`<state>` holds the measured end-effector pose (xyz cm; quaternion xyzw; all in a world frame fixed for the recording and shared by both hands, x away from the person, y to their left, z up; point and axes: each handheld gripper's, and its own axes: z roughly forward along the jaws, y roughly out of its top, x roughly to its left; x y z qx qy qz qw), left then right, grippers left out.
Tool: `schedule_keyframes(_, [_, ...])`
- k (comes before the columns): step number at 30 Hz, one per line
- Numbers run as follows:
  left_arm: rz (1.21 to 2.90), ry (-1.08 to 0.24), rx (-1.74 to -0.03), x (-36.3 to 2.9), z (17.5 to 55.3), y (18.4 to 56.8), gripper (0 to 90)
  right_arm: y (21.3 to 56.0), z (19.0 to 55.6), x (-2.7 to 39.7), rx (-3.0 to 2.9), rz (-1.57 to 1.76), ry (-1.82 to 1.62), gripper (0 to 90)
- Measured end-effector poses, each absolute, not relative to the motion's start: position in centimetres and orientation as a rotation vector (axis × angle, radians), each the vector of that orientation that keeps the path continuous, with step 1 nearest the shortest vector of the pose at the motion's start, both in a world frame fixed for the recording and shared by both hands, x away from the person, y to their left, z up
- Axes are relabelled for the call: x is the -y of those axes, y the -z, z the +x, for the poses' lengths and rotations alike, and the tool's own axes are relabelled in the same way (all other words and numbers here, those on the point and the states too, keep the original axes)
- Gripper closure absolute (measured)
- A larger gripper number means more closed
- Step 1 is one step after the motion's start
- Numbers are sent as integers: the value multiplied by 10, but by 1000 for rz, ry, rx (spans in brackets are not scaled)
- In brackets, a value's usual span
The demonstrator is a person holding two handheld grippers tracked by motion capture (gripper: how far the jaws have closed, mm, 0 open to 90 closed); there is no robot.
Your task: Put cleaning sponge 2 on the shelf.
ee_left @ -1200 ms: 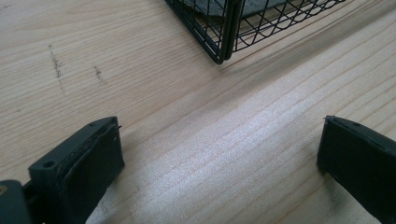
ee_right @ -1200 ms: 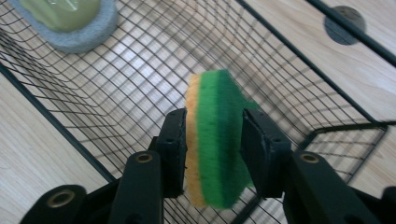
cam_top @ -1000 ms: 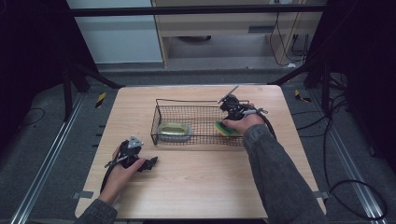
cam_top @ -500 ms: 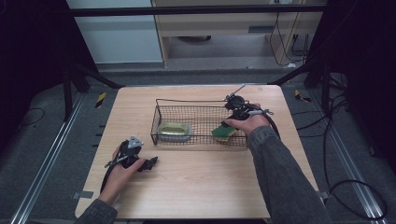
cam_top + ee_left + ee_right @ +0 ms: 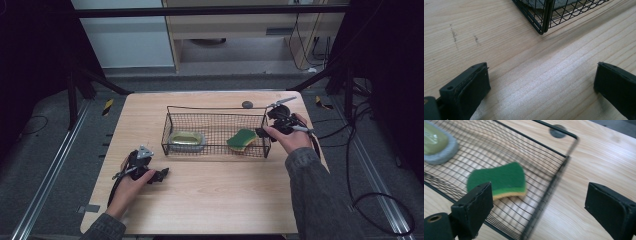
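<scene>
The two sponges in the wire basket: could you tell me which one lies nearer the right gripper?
The green sponge with the yellow underside, at the basket's right end beside the right gripper; the grey-rimmed one lies at the left end.

- No text, label, brand name, number or sign can be read anywhere in these pictures.
</scene>
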<state>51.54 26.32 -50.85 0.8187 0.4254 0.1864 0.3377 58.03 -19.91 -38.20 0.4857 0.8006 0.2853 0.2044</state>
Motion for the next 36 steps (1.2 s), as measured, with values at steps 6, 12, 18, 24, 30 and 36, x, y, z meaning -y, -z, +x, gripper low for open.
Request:
schedule_keyframes(6, [2133, -487, -1109, -263, 516, 509, 0, 391, 560, 230, -2126, 1404, -840, 80])
schedule_keyframes(12, [2133, -488, -1111, -263, 516, 509, 0, 411, 542, 254, -2065, 1479, -834, 99])
schedule_keyframes(18, [2136, -488, -1110, -263, 516, 508, 0, 443, 534, 262, -2072, 1555, -800, 100])
schedule_keyframes(24, [2135, -488, -1111, -263, 516, 508, 0, 476, 533, 263, -2073, 1629, -750, 103])
schedule_keyframes(30, [2133, -488, -1112, -263, 516, 509, 0, 501, 533, 262, -2030, 1642, -730, 70])
schedule_keyframes(36, [2136, -488, -1110, -263, 516, 508, 0, 512, 528, 261, -1934, 1579, -830, 20])
